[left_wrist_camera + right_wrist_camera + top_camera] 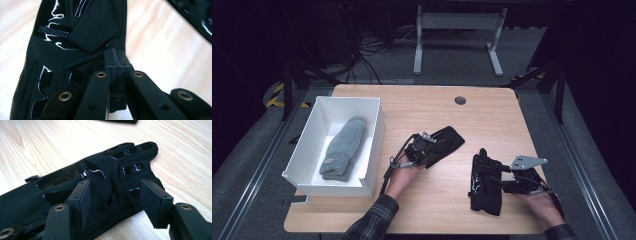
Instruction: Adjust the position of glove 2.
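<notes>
Black and floppy, the two gloves lie well apart on the wooden counter: my left gripper is pinched closed on the edge of one glove, while my right gripper stands open astride the other glove, not pressing. Soft fabric with slick glossy patches (likely slippery), so I'd take it at the matte cuff.

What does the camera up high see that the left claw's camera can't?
High view alone: a white box with a grey mitten inside, and the right claw at a second black glove. Left gripper view alone: glossy lettering on the black glove, and the left claw pressed shut at that glove's edge. Both share that glove, the left claw and the wooden table.
</notes>
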